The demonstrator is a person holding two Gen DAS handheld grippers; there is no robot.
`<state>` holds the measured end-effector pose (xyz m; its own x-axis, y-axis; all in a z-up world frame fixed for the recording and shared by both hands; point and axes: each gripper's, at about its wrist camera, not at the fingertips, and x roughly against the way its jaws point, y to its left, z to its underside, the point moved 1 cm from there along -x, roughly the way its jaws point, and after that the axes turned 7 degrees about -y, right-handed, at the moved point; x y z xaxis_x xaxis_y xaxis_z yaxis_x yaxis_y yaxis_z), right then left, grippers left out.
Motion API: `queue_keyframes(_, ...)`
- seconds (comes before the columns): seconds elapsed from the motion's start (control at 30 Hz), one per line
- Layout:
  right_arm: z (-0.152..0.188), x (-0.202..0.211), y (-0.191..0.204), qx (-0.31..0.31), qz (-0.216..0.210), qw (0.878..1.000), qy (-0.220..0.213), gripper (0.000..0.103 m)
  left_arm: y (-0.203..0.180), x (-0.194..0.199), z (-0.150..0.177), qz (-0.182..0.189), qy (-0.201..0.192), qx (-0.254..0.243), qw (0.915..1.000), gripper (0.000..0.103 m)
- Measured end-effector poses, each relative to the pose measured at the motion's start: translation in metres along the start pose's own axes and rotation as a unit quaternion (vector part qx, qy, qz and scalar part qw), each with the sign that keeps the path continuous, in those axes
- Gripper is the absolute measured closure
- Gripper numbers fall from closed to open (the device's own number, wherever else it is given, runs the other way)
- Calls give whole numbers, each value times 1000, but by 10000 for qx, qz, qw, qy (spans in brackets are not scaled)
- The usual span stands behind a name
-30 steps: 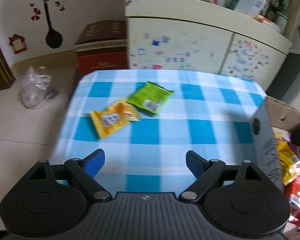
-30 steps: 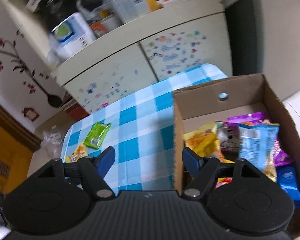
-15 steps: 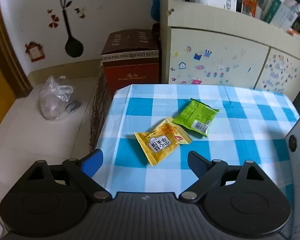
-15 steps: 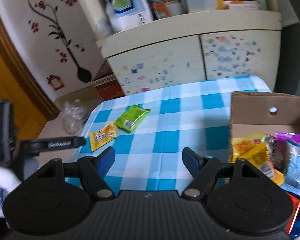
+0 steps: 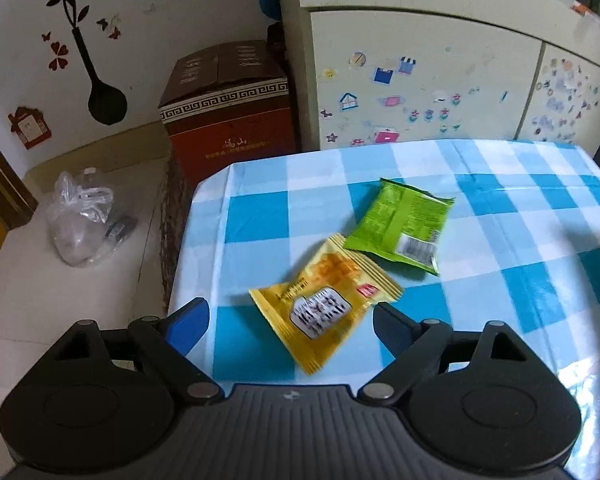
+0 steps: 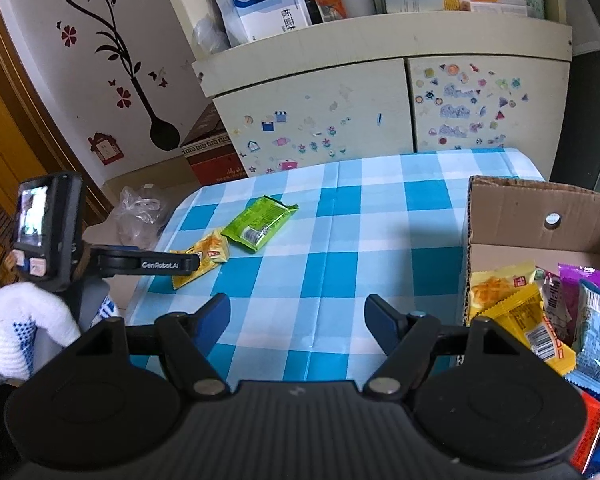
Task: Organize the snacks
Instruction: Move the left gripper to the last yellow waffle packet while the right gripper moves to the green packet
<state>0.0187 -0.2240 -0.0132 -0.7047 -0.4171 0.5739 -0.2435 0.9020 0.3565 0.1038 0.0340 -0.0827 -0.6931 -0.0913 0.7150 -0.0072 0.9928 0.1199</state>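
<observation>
A yellow snack packet (image 5: 327, 304) lies on the blue checked tablecloth (image 5: 500, 264) near the table's left edge. A green snack packet (image 5: 402, 224) lies just beyond it. My left gripper (image 5: 290, 322) is open, its fingers on either side of the yellow packet's near end. In the right wrist view the yellow packet (image 6: 204, 256) and green packet (image 6: 260, 222) lie at the left, with the left gripper (image 6: 188, 262) beside the yellow one. My right gripper (image 6: 298, 316) is open and empty above the cloth, left of the cardboard box (image 6: 512, 208) holding several snack packets.
A cream cabinet with stickers (image 6: 340, 120) stands behind the table, its top crowded with boxes. A red-brown carton (image 5: 228, 104) and a clear plastic bag (image 5: 82, 220) sit on the floor to the left. The table's left edge (image 5: 184, 248) drops off close to the yellow packet.
My left gripper has moved left and closer to the yellow packet, which now lies between its open fingers. My right gripper has swung left, away from the box, and faces the table.
</observation>
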Motion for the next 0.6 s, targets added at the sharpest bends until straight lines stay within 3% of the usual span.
queue_keyframes(0.33, 1, -18, -5, -91, -45, 9999, 132, 28, -6, -27, -2, 281, -187, -680, 9971, 10)
queue_keyframes(0.47, -1, -31, -6, -32, -13, 9999, 124, 28, -5, -36, 3, 397, -119, -673, 9969, 12)
queue_keyframes(0.6, -8, -51, 0, -3, -25, 10000, 61, 28, 3, -36, 2, 731, 23, -371, 9966, 29)
